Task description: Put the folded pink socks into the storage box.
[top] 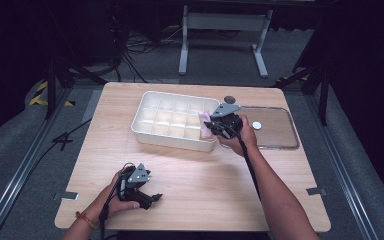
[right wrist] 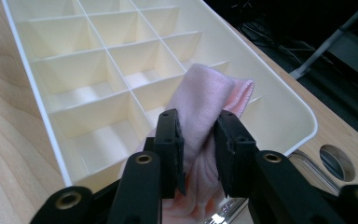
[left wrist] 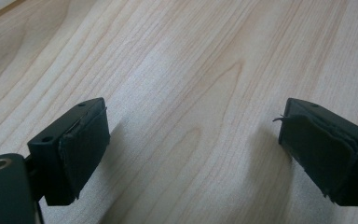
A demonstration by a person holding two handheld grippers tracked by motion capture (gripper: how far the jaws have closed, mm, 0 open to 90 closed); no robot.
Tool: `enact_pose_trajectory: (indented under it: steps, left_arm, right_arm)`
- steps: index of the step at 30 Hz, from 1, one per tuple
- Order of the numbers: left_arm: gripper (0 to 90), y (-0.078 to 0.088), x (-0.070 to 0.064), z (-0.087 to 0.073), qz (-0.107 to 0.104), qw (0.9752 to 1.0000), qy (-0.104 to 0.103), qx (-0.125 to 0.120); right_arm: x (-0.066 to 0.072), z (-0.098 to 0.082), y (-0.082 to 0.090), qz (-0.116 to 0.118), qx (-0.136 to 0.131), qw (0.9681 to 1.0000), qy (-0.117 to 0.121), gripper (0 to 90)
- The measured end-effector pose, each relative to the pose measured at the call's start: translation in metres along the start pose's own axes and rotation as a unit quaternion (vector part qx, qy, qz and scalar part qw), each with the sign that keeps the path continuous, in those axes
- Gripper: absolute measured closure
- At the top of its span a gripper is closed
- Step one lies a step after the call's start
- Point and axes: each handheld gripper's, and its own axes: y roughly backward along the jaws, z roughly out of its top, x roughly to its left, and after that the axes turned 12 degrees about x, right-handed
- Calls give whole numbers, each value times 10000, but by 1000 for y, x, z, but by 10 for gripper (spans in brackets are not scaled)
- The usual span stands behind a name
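A white divided tray (top: 145,112) with several compartments sits at the middle back of the wooden table. My right gripper (top: 211,125) hangs over the tray's right end, shut on a rolled pink cloth (top: 205,121). In the right gripper view the pink cloth (right wrist: 205,105) is pinched between the two black jaws of the right gripper (right wrist: 198,140), just above the near compartments of the tray (right wrist: 46,116). My left gripper (top: 152,198) rests low over the table's front left, open. In the left gripper view the left gripper (left wrist: 193,140) has its pads wide apart with bare wood between them.
A clear lid (top: 275,131) with a white round knob (top: 256,125) lies flat right of the tray. A dark round hole (top: 229,99) marks the tabletop behind my right hand. Bare wood stretches between the two grippers. Dark floor, cables and a grey stand lie beyond the table's far edge.
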Motion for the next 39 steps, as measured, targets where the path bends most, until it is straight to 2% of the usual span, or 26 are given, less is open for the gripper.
enact_pose_trajectory:
  steps: [6, 13, 18, 27, 31, 35, 39]
  left_arm:
    - [89, 0, 0, 0, -3, 10000, 7, -5]
    - [88, 0, 0, 0, -5, 10000, -5, -12]
    - [88, 0, 0, 0, -6, 10000, -5, -14]
    - [88, 0, 0, 0, -5, 10000, -12, -8]
    - [88, 0, 0, 0, -11, 10000, -14, 6]
    - [88, 0, 0, 0, -8, 10000, -15, 7]
    - [88, 0, 0, 0, -4, 10000, -14, 3]
  right_arm:
    - [1, -2, -2, 116, 80, 9998, 117, 713]
    - [5, -1, -16, 345, 643, 9965, 402, 711]
    - [-1, -1, -18, 556, 740, 9955, 219, 715]
    - [-4, 2, -21, 655, 1068, 9918, 232, 735]
    - [-1, 7, -22, 668, 1358, 9876, 415, 746]
    - [-3, 12, -24, 755, 1562, 9841, 381, 752]
    - [-5, 14, -26, 811, 1656, 9822, 368, 754]
